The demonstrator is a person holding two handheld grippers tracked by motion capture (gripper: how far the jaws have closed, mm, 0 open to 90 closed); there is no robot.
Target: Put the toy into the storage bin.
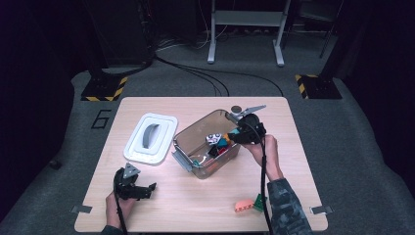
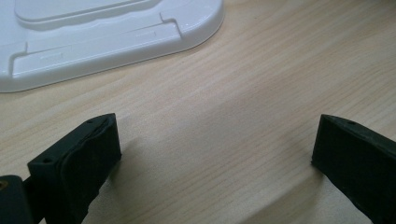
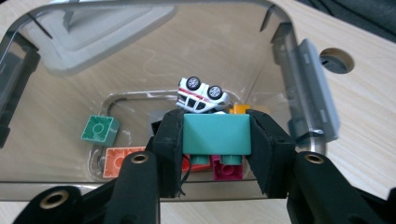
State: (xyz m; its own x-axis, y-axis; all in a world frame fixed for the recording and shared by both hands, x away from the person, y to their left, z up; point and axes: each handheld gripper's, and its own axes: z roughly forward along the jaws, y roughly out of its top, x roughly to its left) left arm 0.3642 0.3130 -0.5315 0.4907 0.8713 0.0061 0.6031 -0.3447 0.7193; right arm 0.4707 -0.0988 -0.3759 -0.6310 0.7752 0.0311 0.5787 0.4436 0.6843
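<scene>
My right gripper (image 3: 215, 135) is shut on a teal brick (image 3: 216, 134), studs down, held over the open clear plastic bin (image 3: 299, 84). In the high view the right gripper (image 1: 230, 138) hangs over the bin's (image 1: 182, 157) right half. Inside the bin lie a white toy car (image 3: 201, 95) on its roof, a green brick (image 3: 99, 129), an orange brick (image 3: 114, 161) and a magenta brick (image 3: 228, 170). My left gripper (image 1: 147, 188) rests open near the table's front left, and in its own view the left gripper (image 2: 215, 154) has only bare wood between its jaws.
The bin's white lid (image 1: 150, 138) lies flat on the table (image 1: 303, 147) left of the bin, its corner (image 2: 112, 32) just ahead of the left gripper. An orange brick (image 1: 242, 206) and a green brick (image 1: 258, 201) sit near the table's front edge, by the right forearm.
</scene>
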